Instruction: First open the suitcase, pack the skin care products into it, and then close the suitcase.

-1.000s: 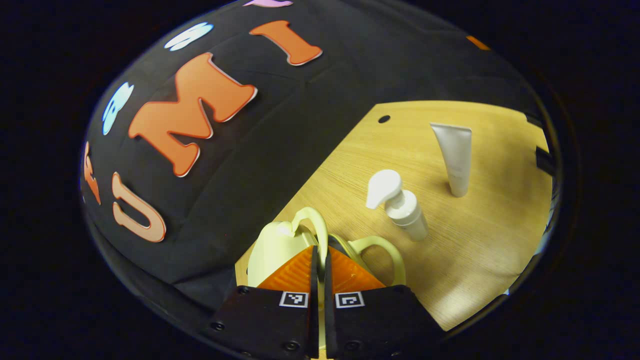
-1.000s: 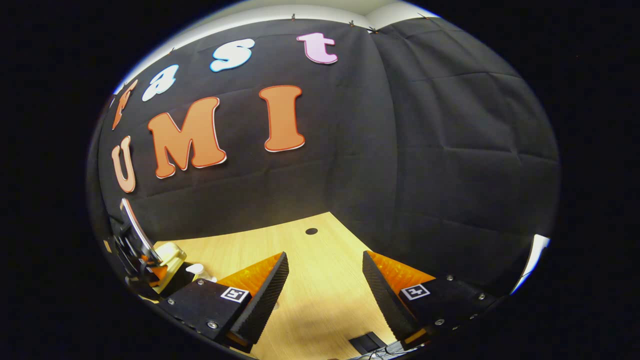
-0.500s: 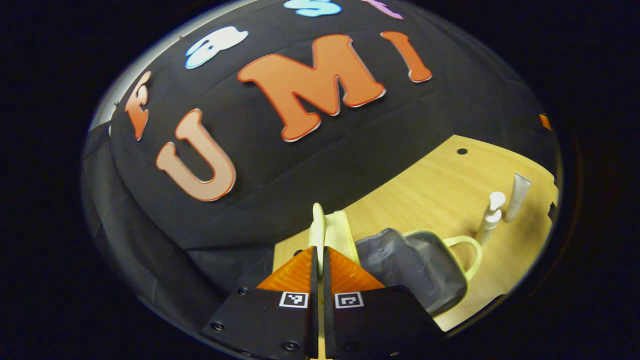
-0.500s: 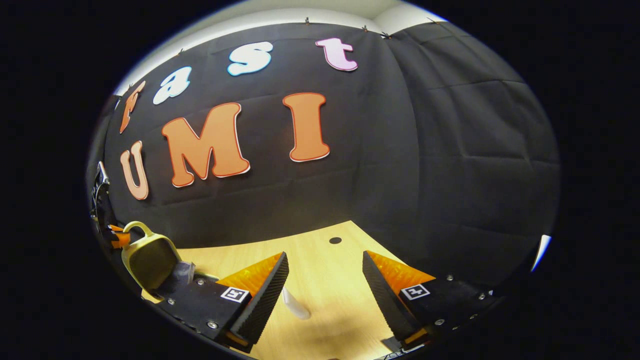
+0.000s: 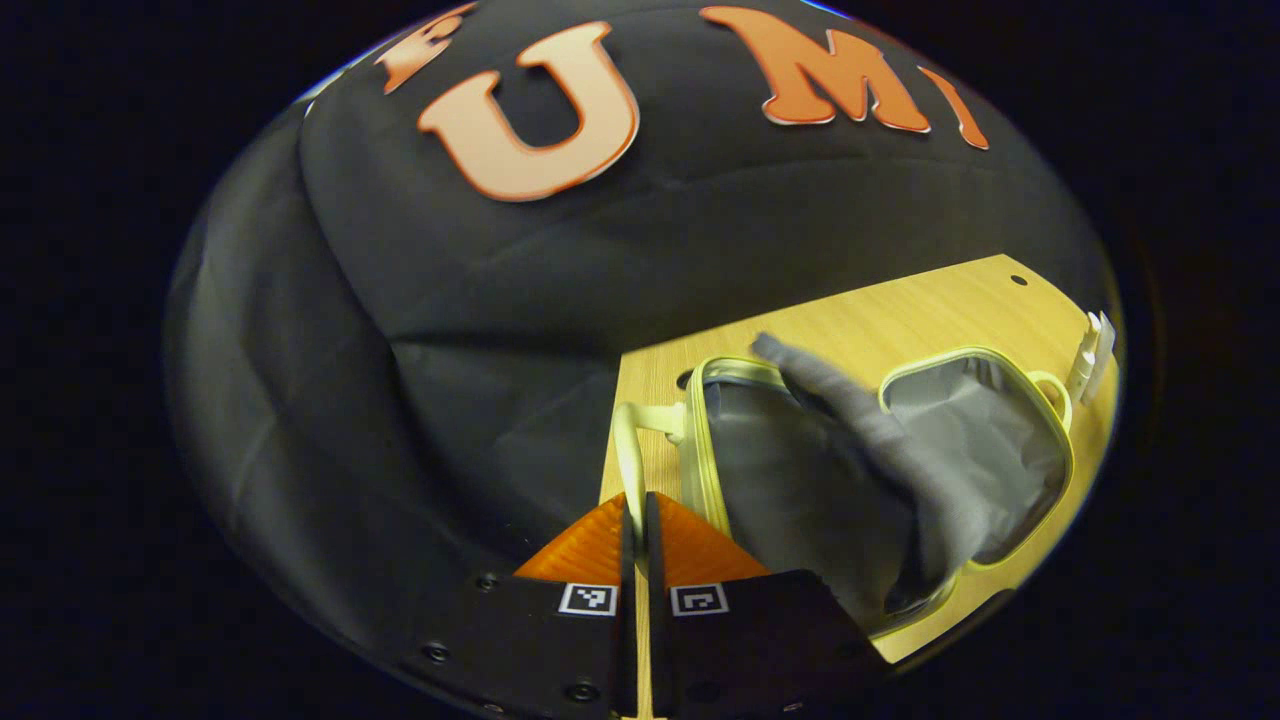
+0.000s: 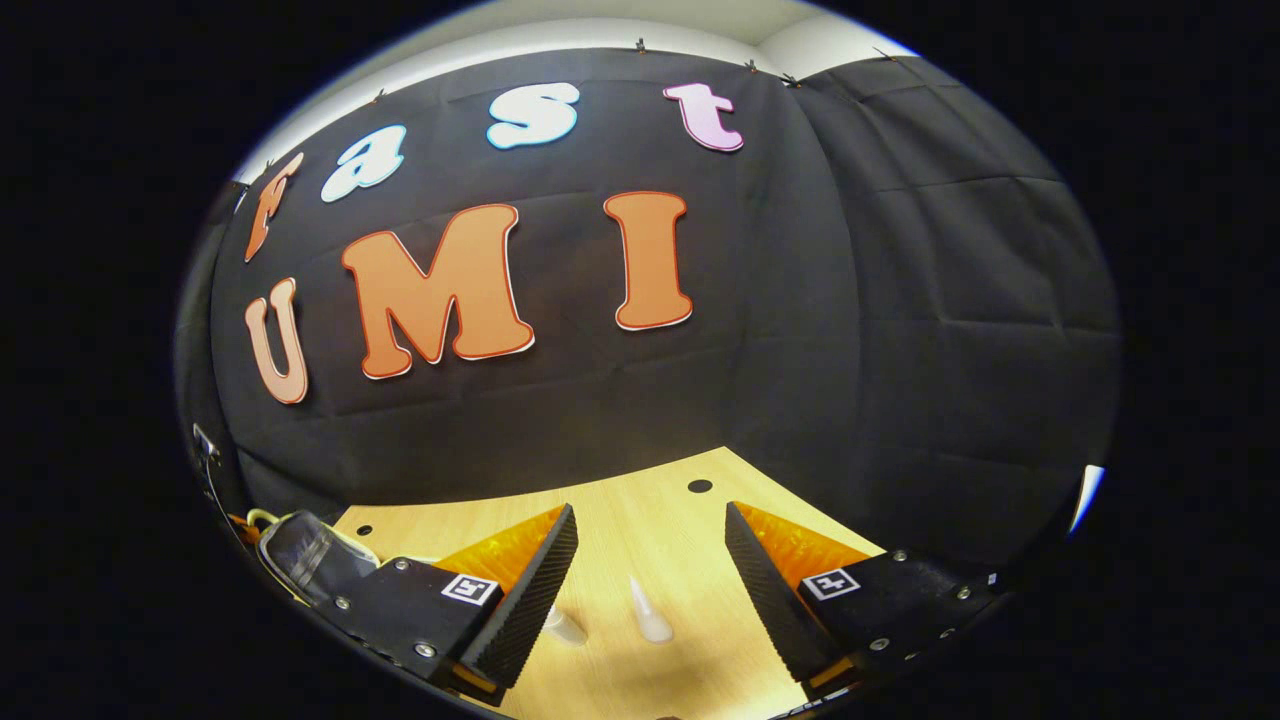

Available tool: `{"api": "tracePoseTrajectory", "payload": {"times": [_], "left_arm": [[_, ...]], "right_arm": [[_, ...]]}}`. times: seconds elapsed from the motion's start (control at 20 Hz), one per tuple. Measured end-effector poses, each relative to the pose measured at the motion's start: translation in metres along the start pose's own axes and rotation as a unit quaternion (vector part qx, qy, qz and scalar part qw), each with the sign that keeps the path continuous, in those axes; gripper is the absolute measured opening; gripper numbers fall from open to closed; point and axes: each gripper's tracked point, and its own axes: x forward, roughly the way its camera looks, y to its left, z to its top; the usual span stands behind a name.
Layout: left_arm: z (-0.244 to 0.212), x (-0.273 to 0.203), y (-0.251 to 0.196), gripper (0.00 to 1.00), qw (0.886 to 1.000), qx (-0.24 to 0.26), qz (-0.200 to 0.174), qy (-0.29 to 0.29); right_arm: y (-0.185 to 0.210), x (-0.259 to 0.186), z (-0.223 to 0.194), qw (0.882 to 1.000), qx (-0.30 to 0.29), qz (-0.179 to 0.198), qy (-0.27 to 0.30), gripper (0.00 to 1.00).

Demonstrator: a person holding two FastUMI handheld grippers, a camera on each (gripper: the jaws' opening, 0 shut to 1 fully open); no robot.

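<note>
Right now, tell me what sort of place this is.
Probably a staged recording booth, not a home: black cloth wall, bare wooden table, and an opened toy-sized suitcase lying beside a pump bottle.

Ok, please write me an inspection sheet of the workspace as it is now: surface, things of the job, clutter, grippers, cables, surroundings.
Surface: light wooden table with small dark holes.
Job's things: pale yellow-green suitcase lies open, both halves lined with grey fabric; a grey fabric flap rises between the halves. White pump bottle and white tube stand on the table beyond the suitcase, not packed.
Clutter: nothing seen.
Grippers: left gripper is closed on the suitcase's pale handle. Right gripper is open and empty above the table, with the tube below it.
Cables: cannot tell; something thin shows at the left edge of the right gripper view.
Surroundings: black cloth wall.
</note>
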Motion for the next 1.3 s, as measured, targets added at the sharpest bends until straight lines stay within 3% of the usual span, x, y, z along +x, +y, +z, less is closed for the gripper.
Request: {"api": "tracePoseTrajectory", "payload": {"times": [0.3,0.4,0.45,0.5,0.55,0.6,0.75,0.8,0.85,0.9,0.95,1.05,1.15,1.3], "left_arm": [[-0.04,0.015,-0.02,0.05,0.991,-0.091,-0.071,0.062],[-0.042,0.017,-0.022,0.05,0.989,-0.105,-0.074,0.071],[-0.049,0.021,-0.02,0.1,0.989,-0.102,-0.065,0.08],[-0.053,0.018,-0.013,0.16,0.99,-0.094,-0.047,0.089],[-0.051,0.015,-0.007,0.35,0.992,-0.084,-0.034,0.085],[-0.047,0.013,-0.001,0.42,0.994,-0.076,-0.022,0.078],[-0.016,-0.023,0.008,1.0,0.997,-0.065,0.019,0.042],[0.001,-0.038,0.005,0.99,0.997,-0.063,0.033,0.024],[0.02,-0.053,-0.001,0.99,0.997,-0.063,0.049,0.002],[0.04,-0.071,-0.008,0.99,0.996,-0.065,0.061,-0.023],[0.06,-0.089,-0.024,0.99,0.994,-0.065,0.071,-0.05],[0.099,-0.124,-0.057,0.99,0.99,-0.06,0.083,-0.093],[0.134,-0.162,-0.101,0.99,0.987,-0.059,0.08,-0.128],[0.178,-0.209,-0.186,0.99,0.979,-0.048,0.048,-0.19]], "right_arm": [[0.019,-0.008,-0.003,1.0,-0.017,-0.014,-0.007,0.95],[0.022,-0.01,-0.006,1.0,-0.02,-0.01,-0.002,0.95],[0.023,-0.01,-0.006,1.0,-0.02,-0.008,-0.001,1.0],[0.021,-0.01,-0.006,1.0,-0.02,-0.008,-0.002,0.95],[0.019,-0.01,-0.005,1.0,-0.017,-0.008,-0.002,0.95],[0.015,-0.008,-0.005,1.0,-0.014,-0.007,-0.002,0.95],[0.001,-0.003,-0.004,1.0,-0.009,-0.003,0.004,0.95],[-0.004,0.0,-0.002,1.0,-0.008,0.0,0.004,1.0],[-0.01,0.003,-0.001,1.0,-0.009,0.003,0.006,0.95],[-0.015,0.006,0.0,1.0,-0.009,0.007,0.007,1.0],[-0.018,0.008,0.001,1.0,-0.01,0.013,0.008,0.95],[-0.027,0.016,0.004,1.0,-0.012,0.026,0.011,0.95],[-0.033,0.02,0.003,0.999,-0.012,0.039,0.015,1.0],[-0.043,0.025,-0.003,0.998,-0.021,0.056,0.019,0.95]]}}
